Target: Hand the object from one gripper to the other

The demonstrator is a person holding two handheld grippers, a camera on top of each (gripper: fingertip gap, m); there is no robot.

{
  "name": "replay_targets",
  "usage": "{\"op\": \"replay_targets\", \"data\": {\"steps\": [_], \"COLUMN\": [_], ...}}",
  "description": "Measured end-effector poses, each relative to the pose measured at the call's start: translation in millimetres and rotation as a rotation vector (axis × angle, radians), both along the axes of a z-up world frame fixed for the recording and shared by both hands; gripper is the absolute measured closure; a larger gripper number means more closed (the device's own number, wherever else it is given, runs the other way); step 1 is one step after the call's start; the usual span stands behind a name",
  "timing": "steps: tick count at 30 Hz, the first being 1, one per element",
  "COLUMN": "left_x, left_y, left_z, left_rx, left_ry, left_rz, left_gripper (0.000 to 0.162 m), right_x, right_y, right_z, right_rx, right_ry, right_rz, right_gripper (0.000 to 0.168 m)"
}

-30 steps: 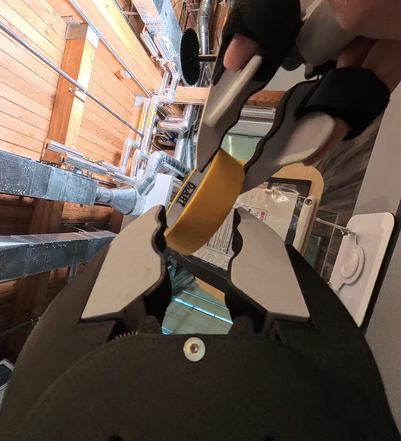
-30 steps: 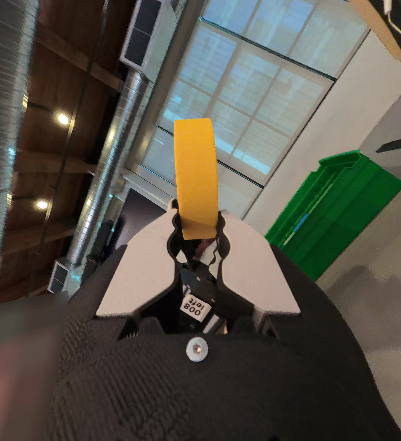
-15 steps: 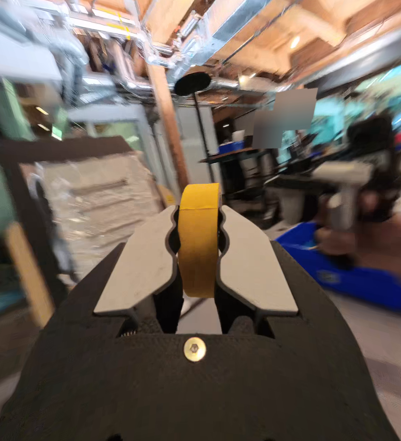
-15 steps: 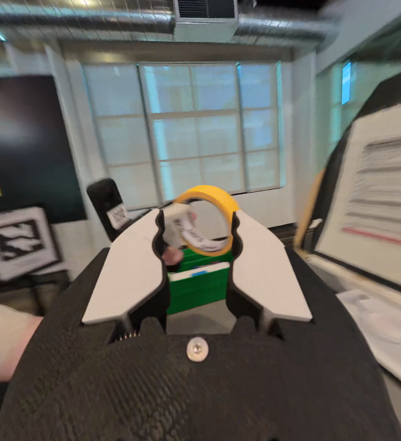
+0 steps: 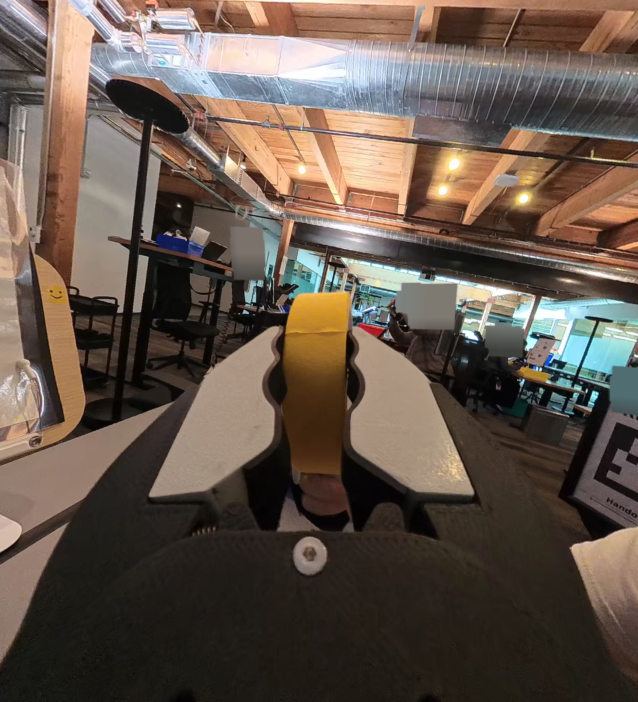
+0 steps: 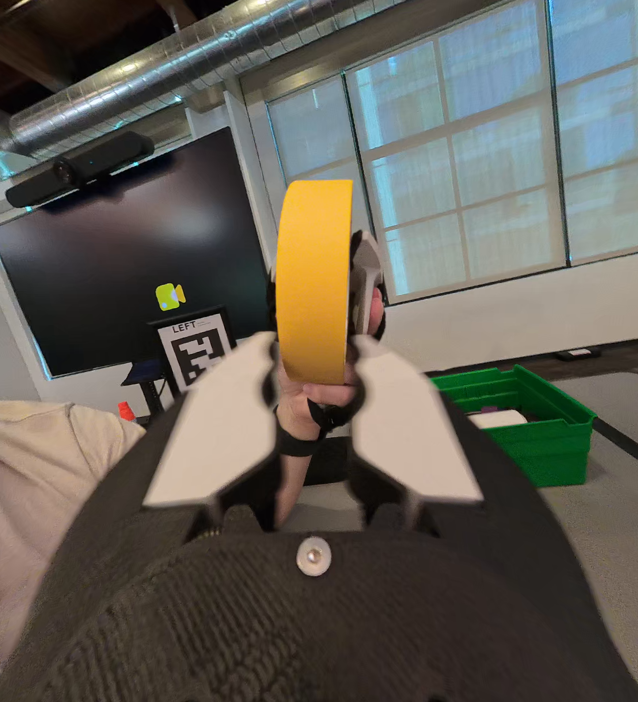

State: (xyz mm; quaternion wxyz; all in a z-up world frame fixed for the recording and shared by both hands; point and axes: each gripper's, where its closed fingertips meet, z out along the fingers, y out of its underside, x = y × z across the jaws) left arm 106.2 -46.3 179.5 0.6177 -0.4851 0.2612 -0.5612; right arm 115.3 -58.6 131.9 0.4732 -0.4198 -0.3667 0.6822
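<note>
— So, where's the green plastic bin (image 6: 530, 437)?
— On the grey counter (image 6: 613, 532), right side.
— And the yellow tape roll (image 5: 315, 383)?
— Upright, clamped in the left gripper (image 5: 314, 353) jaws; right gripper (image 6: 313, 351) jaws apart either side of it.

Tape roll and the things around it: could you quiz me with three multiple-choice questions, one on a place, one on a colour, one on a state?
1. In the right wrist view, the green bin sits at the picture's: A left; B right; C top edge.
2. The tape roll is: A blue; B yellow; C white.
3. The left tongs are: A wide open, empty; B shut on the tape roll; C holding a cup.

B: it stands at the right side.
B: its band shows yellow.
B: the roll is clamped on both sides.
</note>
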Motion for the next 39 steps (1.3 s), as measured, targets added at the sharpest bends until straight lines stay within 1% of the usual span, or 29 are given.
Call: {"op": "replay_targets", "data": {"steps": [1,2,3,4,7,8,11,13,15,16,18,19,20,21,23,24,28,31,32,33,34,36,37,38,39], "left_x": [-0.3,-0.6,-1.0,-2.9,-7.5,-5.9,5.4,19.3,31.9,34.9,36.1,34.8,32.8,31.2,29.9,29.2,30.2,35.5,35.1,33.3,32.2,26.9,24.6,22.5,20.0], "left_y": [0.8,3.4,6.9,10.8,9.6,5.9,4.4,11.9,27.4,37.9,59.5,67.7,73.0,75.2,76.1,77.3,78.6,76.1,75.5,74.6,74.6,76.4,75.4,73.2,69.9], "left_z": [-0.4,-3.1,-5.6,-7.5,-10.1,-11.1,-23.7,-39.1,-59.2,-68.3,-86.0,-89.5,-89.4,-88.3,-91.3,-93.3,-96.1,-97.5,-95.2,-92.7,-93.3,-92.3,-89.3,-85.3,-78.7], "left_rx": [-0.001,0.001,0.025,0.078,0.345,0.44,0.74,0.886,1.017,1.07,1.135,1.16,1.193,1.247,1.338,1.344,1.366,1.377,1.386,1.383,1.361,1.238,1.151,1.058,0.96], "left_ry": [-0.003,0.018,0.061,0.114,0.309,0.371,0.598,0.75,0.909,0.98,1.097,1.11,1.097,1.078,1.077,1.079,1.099,1.103,1.102,1.094,1.092,1.055,0.998,0.932,0.854], "left_rz": [0.004,0.022,0.063,0.141,0.398,0.463,0.69,0.806,0.916,0.978,1.072,1.126,1.19,1.245,1.288,1.287,1.286,1.275,1.3,1.319,1.296,1.236,1.187,1.124,1.066], "left_gripper": [0.134,0.134,0.126,0.111,0.093,0.09,0.092,0.095,0.095,0.098,0.099,0.104,0.112,0.116,0.121,0.124,0.123,0.122,0.121,0.126,0.126,0.128,0.129,0.13,0.13], "right_x": [2.1,4.7,7.5,11.8,34.6,43.2,66.1,76.6,79.6,77.8,71.1,66.4,61.5,57.0,51.8,50.8,50.6,49.4,48.0,46.9,46.1,43.7,42.7,42.2,42.9], "right_y": [3.4,7.7,12.4,20.4,48.7,57.1,84.0,100.2,108.8,109.4,107.4,105.6,103.7,102.1,102.0,102.3,104.1,102.2,101.0,100.4,99.9,95.0,89.9,83.8,77.0], "right_z": [1.3,2.8,3.1,3.3,3.0,1.7,-10.9,-22.9,-32.2,-35.0,-37.4,-38.1,-38.9,-39.8,-41.7,-42.6,-44.9,-43.1,-42.5,-42.2,-41.5,-33.7,-26.9,-20.1,-12.8], "right_rx": [-0.005,-0.022,-0.051,-0.108,-0.35,-0.43,-0.637,-0.741,-0.805,-0.821,-0.828,-0.82,-0.808,-0.798,-0.796,-0.799,-0.812,-0.842,-0.853,-0.858,-0.849,-0.778,-0.728,-0.671,-0.601], "right_ry": [0.011,0.02,0.014,0.011,0.07,0.102,0.182,0.228,0.247,0.242,0.218,0.196,0.172,0.151,0.131,0.125,0.106,0.125,0.131,0.133,0.13,0.115,0.109,0.095,0.078], "right_rz": [-0.012,-0.026,-0.037,-0.057,-0.067,-0.05,-0.026,-0.041,-0.046,-0.038,-0.03,-0.036,-0.044,-0.053,-0.076,-0.083,-0.105,-0.073,-0.057,-0.051,-0.054,-0.05,-0.04,-0.032,-0.03], "right_gripper": [0.138,0.139,0.139,0.139,0.139,0.139,0.139,0.138,0.139,0.139,0.139,0.139,0.139,0.139,0.139,0.139,0.139,0.139,0.139,0.139,0.139,0.137,0.135,0.129,0.127]}}
